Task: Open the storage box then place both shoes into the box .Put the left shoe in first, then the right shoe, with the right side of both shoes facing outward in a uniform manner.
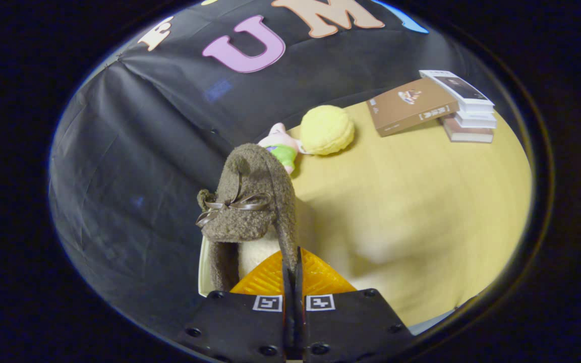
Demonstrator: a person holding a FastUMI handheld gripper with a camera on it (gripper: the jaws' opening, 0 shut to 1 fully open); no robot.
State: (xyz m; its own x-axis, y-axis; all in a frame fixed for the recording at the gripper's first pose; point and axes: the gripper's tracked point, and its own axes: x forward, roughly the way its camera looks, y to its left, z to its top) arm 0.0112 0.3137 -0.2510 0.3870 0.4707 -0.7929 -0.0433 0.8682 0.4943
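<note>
We hold the gripper (293, 267) with its fingers drawn almost together, pinching the thin side wall of the brown fleece shoe (250, 206). The shoe hangs just ahead of the fingers, toe pointing away, its ribbon bow (232, 205) on top. It is lifted above the wooden table (421, 201). We judge it light, soft and floppy; the collar edge folds easily, so a grip at the firmer rim near the sole seems safer. Far right, books (447, 106); beyond the shoe, a yellow plush ball (327, 129).

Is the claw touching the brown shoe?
Touching. The gripper view shows the claw closed on the brown shoe, whose collar edge is pinched between both fingers.
</note>
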